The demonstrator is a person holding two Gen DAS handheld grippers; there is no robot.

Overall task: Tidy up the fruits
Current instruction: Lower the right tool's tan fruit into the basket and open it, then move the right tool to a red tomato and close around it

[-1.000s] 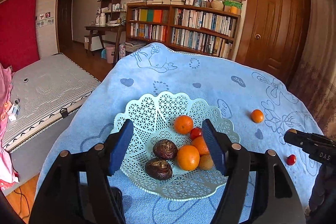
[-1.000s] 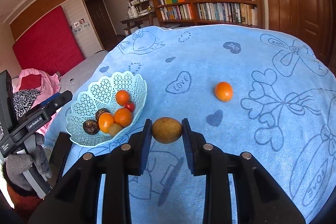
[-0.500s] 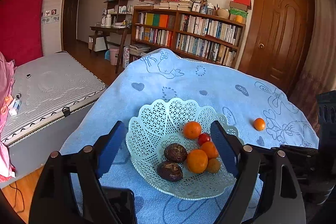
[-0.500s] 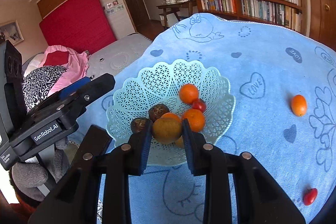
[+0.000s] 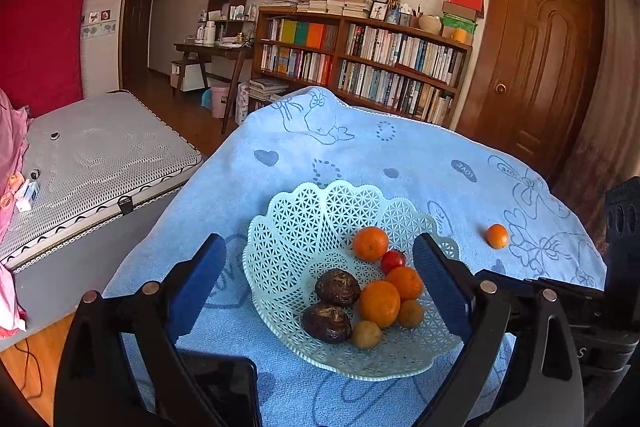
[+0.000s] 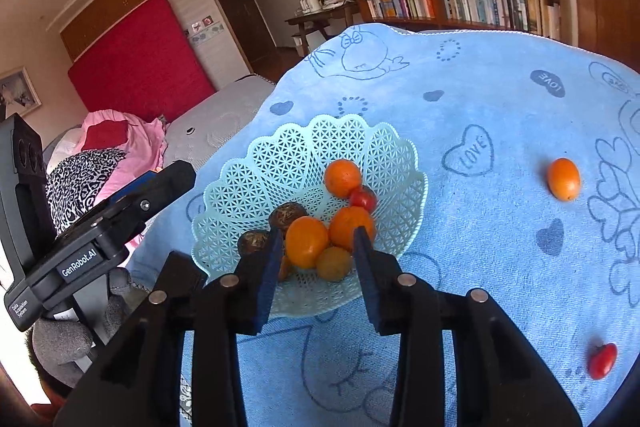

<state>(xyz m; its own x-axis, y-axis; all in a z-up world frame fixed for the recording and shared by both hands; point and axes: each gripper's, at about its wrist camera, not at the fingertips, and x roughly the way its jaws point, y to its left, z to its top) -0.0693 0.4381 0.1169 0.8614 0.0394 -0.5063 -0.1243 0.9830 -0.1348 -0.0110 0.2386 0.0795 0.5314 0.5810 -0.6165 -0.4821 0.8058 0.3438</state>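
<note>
1. The small orange [image 6: 563, 179], likely a kumquat, lies loose on the blue towel [image 6: 500, 99], well right of the basket [image 6: 256, 167]; light, firm, prone to roll, so grip across its narrow middle.
2. A cherry tomato [image 6: 602, 360] lies nearer: soft, squeeze gently.
3. Right gripper [image 6: 316, 255] hangs parted and empty over the basket's near rim.
4. Left gripper [image 5: 316, 285] gapes wide around the basket.

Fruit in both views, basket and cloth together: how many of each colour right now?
Orange fruit: 5 (4 in the basket, 1 on the cloth)
Red fruit: 2 (1 in the basket, 1 on the cloth)
Dark brown fruit: 2
Yellow-brown fruit: 1
Total: 10
</note>
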